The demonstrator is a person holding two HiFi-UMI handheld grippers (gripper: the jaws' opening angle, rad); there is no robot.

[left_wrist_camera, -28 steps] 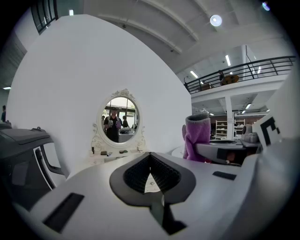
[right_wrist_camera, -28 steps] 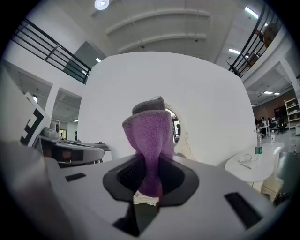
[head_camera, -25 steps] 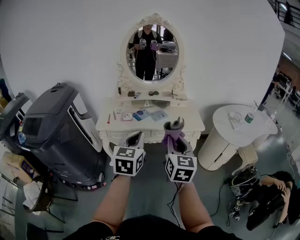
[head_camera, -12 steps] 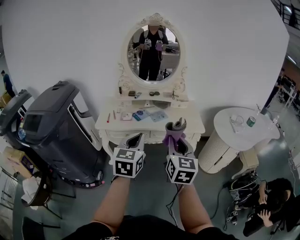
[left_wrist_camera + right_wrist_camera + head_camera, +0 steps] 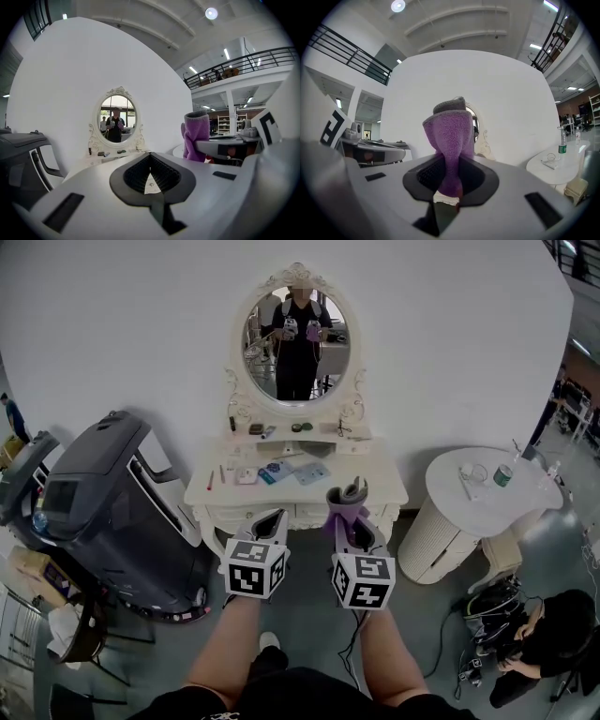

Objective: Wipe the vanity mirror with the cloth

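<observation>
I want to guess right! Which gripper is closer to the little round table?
Right. The right gripper, holding the cloth, is just left of the round table; the left gripper is farther left.

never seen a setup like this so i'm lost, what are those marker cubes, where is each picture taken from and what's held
No robot: a person holds a two-jaw tool in each hand, and the marker cubes are part of those tools. The wide picture comes from a camera on the person's head; the other two cameras ride on the tools. The left hand-held gripper has its jaws together on nothing. The right hand-held gripper is shut on a purple cloth. Ahead is a white dressing table with small items on top, below an oval vanity mirror.
</observation>
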